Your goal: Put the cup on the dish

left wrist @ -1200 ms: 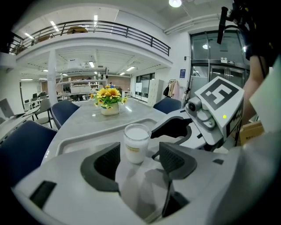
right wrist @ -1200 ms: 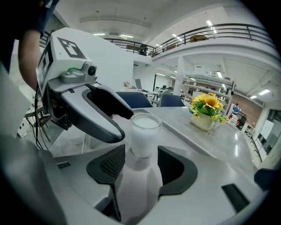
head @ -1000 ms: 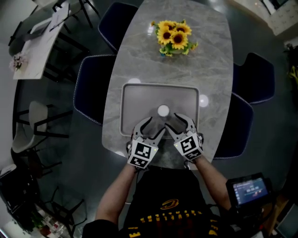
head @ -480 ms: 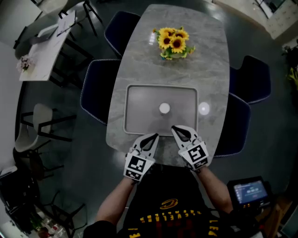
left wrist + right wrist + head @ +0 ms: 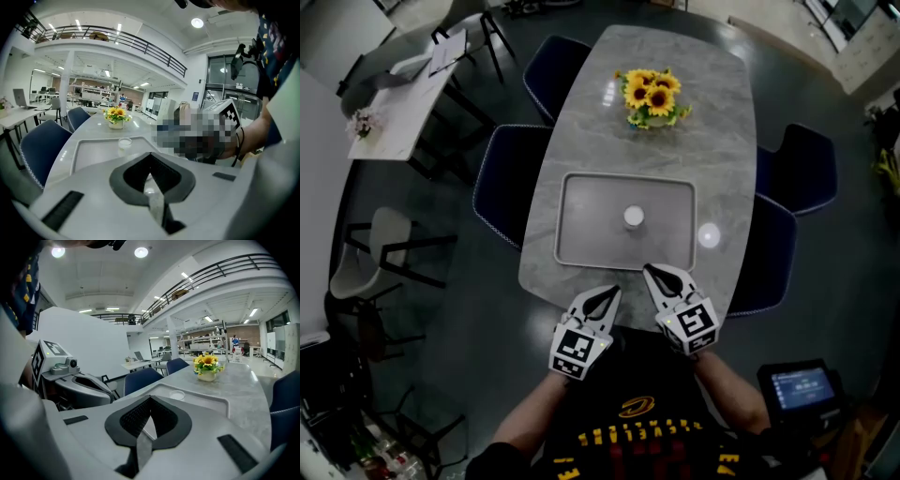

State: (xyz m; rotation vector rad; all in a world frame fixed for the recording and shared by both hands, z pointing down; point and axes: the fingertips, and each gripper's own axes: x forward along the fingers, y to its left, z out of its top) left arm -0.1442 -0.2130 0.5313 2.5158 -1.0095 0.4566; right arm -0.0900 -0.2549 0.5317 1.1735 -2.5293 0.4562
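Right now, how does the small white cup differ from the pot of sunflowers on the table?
The cup stands inside the grey tray; the sunflower pot stands on the bare table, beyond the tray. The cup is plain white and much smaller; the sunflower pot carries yellow flowers with green leaves. Both stand upright, roughly along the middle of the table.

Table [image 5: 675,141]: grey, marbled veining.
Dish [image 5: 581,225]: plain pale grey.
Cup [image 5: 634,217]: white.
Flowers [image 5: 653,92]: yellow, dark centres, green leaves.
Chairs [image 5: 511,178]: dark blue.
Left gripper [image 5: 613,292], right gripper [image 5: 649,271]: white, black-and-white square markers.
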